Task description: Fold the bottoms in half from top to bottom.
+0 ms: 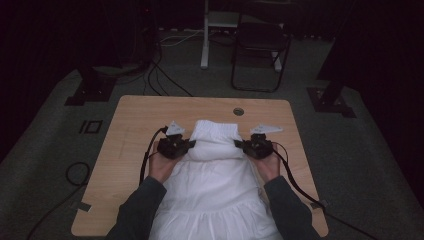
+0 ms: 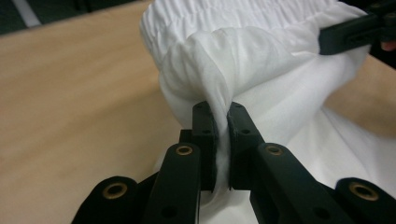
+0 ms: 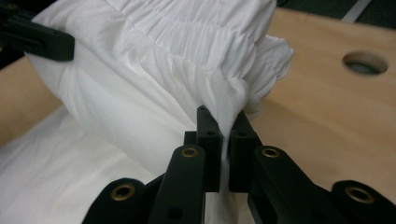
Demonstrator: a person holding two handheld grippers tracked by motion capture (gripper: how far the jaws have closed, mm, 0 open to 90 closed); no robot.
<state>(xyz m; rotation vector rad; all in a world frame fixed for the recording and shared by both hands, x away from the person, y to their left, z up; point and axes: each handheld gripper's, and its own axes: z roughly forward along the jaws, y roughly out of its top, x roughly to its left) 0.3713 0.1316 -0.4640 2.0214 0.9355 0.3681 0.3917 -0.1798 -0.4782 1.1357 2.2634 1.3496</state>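
A white garment (image 1: 212,180) with a gathered elastic band (image 1: 216,129) lies along the middle of the wooden table (image 1: 130,130), its far end folded back toward the person. My left gripper (image 1: 189,145) is shut on the fold's left edge, cloth (image 2: 219,70) pinched between its jaws (image 2: 222,140). My right gripper (image 1: 239,144) is shut on the fold's right edge; white fabric (image 3: 154,79) bunches between its jaws (image 3: 226,144). The opposite gripper's black finger shows at the top right of the left gripper view (image 2: 355,30) and the top left of the right gripper view (image 3: 37,39).
A round cable hole (image 1: 238,111) sits near the table's far edge. Beyond the table stand a dark folding chair (image 1: 260,45) and a white stand leg (image 1: 205,35). Cables (image 1: 155,75) run over the grey carpet. Bare wood lies left and right of the garment.
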